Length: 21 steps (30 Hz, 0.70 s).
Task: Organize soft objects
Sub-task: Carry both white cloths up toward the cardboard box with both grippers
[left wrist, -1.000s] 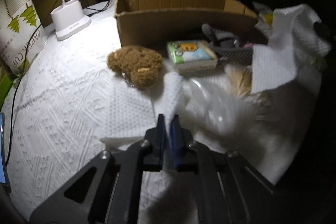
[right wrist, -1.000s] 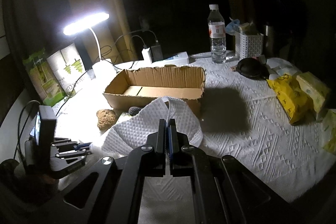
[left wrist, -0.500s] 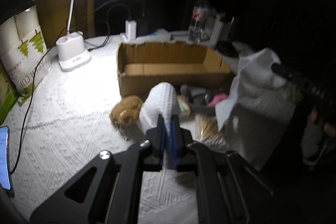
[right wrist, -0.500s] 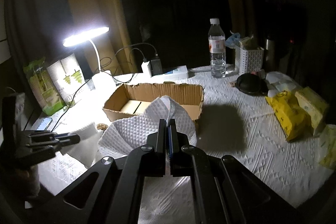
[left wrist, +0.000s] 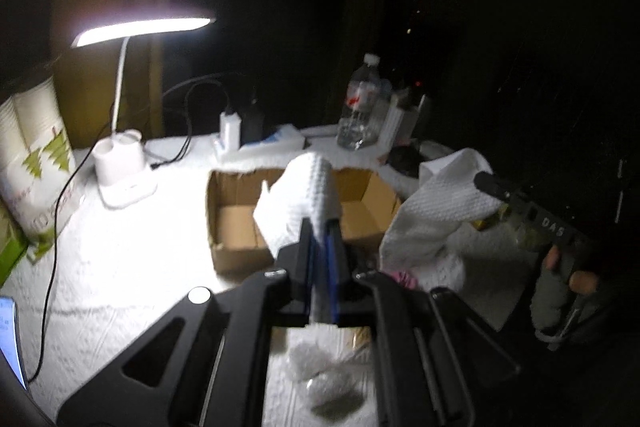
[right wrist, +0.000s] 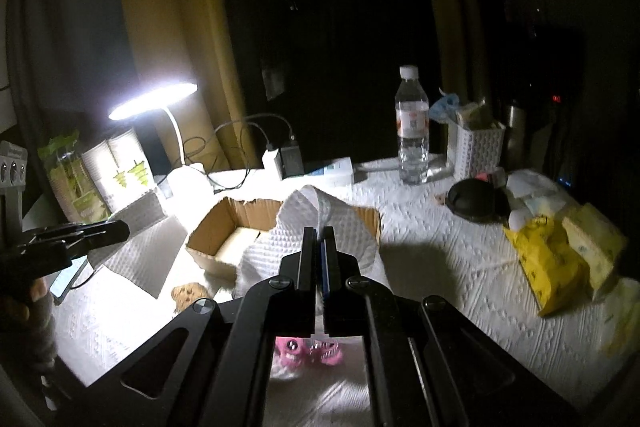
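Above the box [left wrist: 232, 227], both grippers clamp the towel [left wrist: 304, 195].

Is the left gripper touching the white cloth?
Touching. In the left wrist view the left gripper is shut on a fold of the white cloth, which bulges out above its fingertips.

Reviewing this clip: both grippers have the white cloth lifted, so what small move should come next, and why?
Probably carry the white cloth forward over the cardboard box. The left gripper and right gripper each pinch an edge, and the box looks empty.
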{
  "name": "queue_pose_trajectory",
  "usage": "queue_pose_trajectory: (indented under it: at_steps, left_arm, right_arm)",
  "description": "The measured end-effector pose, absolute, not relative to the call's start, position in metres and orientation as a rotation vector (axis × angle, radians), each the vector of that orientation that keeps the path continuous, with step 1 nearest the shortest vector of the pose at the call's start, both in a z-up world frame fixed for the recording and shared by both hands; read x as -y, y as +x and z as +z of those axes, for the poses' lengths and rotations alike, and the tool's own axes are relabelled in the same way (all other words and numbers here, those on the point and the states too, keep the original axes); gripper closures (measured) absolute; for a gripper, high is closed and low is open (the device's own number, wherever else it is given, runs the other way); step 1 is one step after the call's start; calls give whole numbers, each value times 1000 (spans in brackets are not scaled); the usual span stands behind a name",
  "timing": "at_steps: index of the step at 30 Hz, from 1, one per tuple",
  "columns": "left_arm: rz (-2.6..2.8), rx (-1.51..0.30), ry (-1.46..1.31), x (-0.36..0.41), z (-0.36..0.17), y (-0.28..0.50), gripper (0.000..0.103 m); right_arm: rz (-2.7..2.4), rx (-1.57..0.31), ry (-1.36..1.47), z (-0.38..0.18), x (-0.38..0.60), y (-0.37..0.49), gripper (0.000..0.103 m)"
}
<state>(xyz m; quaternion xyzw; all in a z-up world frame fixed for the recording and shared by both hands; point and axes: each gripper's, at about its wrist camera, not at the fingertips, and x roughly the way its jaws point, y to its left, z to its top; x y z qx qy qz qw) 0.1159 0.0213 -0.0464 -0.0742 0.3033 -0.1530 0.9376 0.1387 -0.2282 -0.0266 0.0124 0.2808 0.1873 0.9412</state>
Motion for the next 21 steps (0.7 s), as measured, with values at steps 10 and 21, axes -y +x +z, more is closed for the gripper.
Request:
queue_pose_trajectory:
  at_steps: [10,21]
  left_arm:
    - [-371,-598,-141,-5,-38,155,98]
    - [-370,-652,-125,17,-65,208,98]
  right_arm:
    - [387,-527,9,-11,225,172,101]
    - [407,-586,23,-34,219,213,101]
